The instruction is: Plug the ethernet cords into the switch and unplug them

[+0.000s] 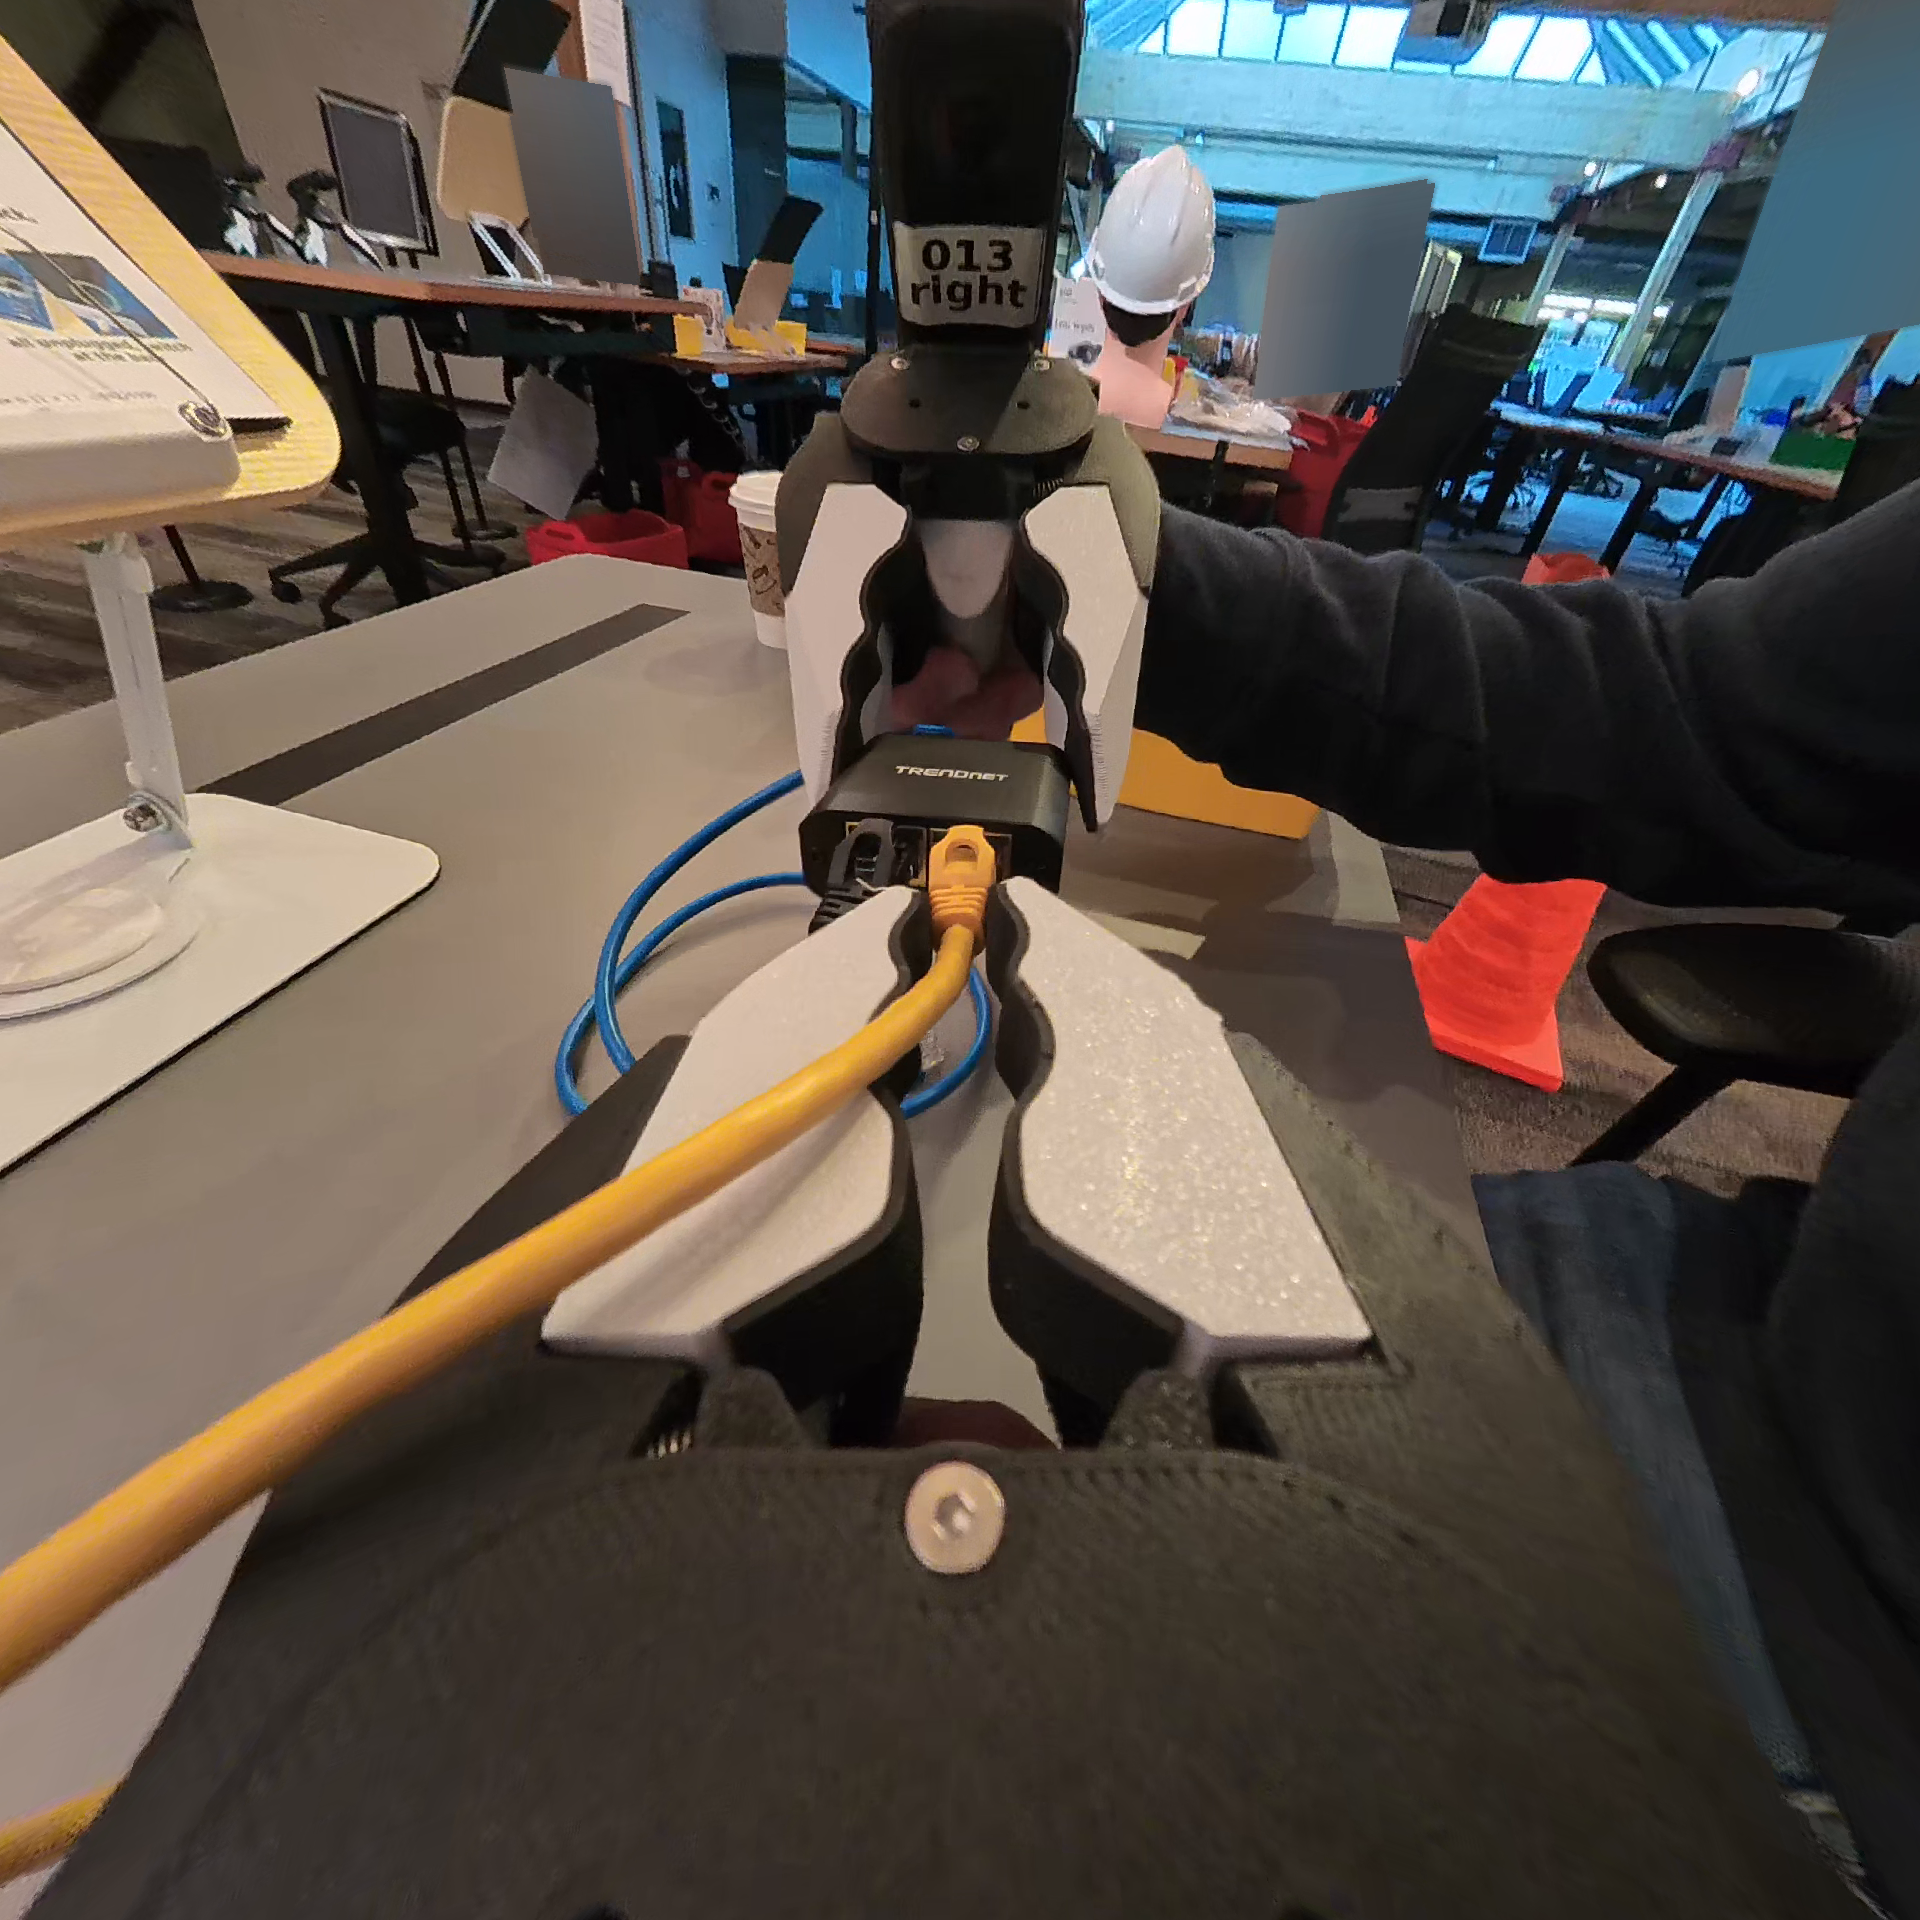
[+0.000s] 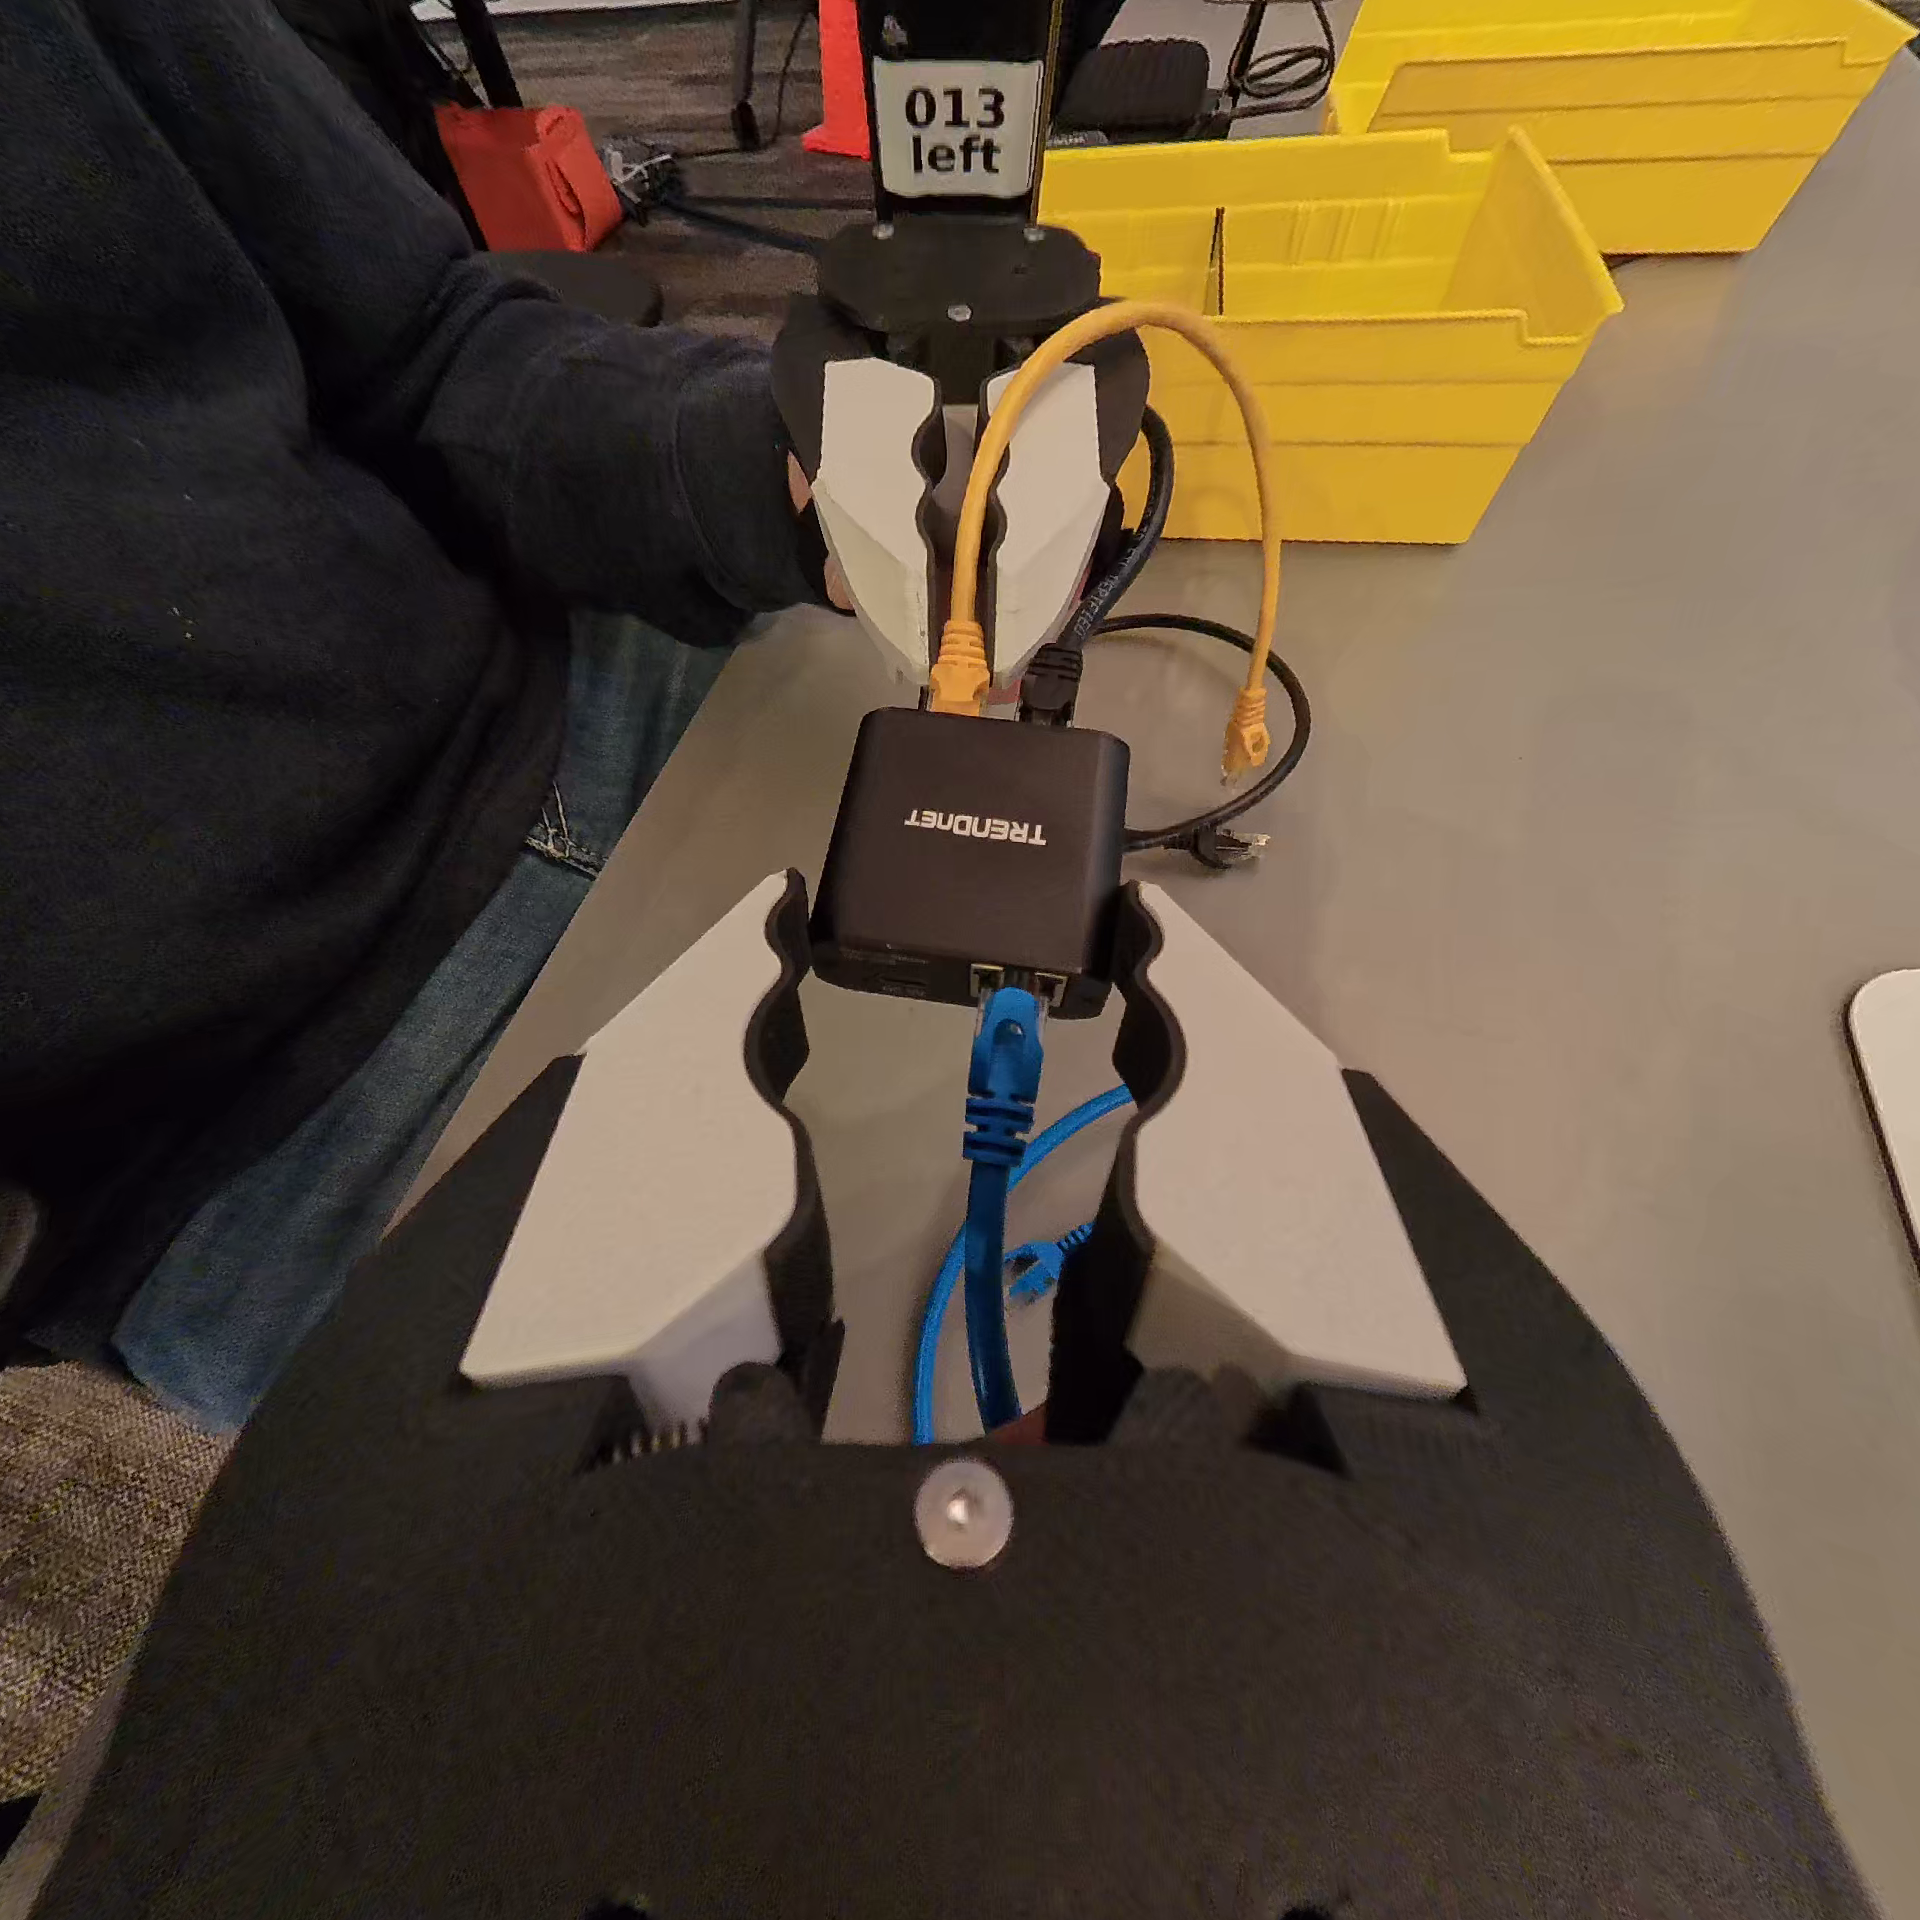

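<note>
A small black switch [image 2: 971,831] lies on the grey table [image 2: 1507,935]. My right gripper [image 2: 964,914] is shut on the switch, one finger on each side; it also shows in the left wrist view [image 1: 961,779]. My left gripper [image 1: 954,904] is shut on the boot of the yellow cord's plug [image 1: 961,862], which sits in a port of the switch [image 1: 935,805]. A black cord's plug [image 1: 868,857] sits in the port beside it. A blue cord's plug [image 2: 1003,1070] sits in a port on the opposite side. The yellow cord's other end [image 2: 1244,738] hangs free.
Yellow bins [image 2: 1351,416] stand just behind the left gripper. A white stand's base [image 1: 208,894] lies left of the switch, and a paper cup [image 1: 764,561] stands behind it. The blue cord loops on the table [image 1: 623,966]. A person's dark sleeve [image 1: 1455,707] reaches in from the right. About 5 cm separates my left fingertips from my right.
</note>
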Demonstrator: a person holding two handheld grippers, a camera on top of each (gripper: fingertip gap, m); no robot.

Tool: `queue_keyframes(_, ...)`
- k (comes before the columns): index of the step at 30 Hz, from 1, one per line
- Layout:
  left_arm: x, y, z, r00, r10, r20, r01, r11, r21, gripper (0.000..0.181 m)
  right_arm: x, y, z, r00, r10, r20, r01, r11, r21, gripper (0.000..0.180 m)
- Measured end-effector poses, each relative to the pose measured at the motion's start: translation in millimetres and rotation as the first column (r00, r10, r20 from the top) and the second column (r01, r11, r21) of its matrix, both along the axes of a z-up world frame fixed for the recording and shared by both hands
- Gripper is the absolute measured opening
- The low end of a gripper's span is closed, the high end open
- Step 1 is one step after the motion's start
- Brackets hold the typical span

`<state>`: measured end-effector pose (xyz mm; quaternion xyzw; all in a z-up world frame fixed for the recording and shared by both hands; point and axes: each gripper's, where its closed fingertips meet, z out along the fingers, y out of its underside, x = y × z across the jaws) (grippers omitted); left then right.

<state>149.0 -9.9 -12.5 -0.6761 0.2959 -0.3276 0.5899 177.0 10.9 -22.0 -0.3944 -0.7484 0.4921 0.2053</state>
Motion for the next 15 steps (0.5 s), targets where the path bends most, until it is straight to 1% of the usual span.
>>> queue_keyframes(6, 1.3, 1.2, 2.3, 1.000, 0.015, 0.018, -0.015, 1.000, 0.008, 0.010, 1.0, 1.1, 0.4, 1.000, -0.005, -0.004, 0.006, 1.000, 0.005, 0.058)
queue_keyframes(15, 7.5, 8.1, 3.0, 0.992, 0.094, -0.081, -0.093, 0.996, 0.017, 0.010, 6.9, 8.8, -3.4, 1.000, 0.001, -0.012, -0.001, 1.000, 0.005, 0.058)
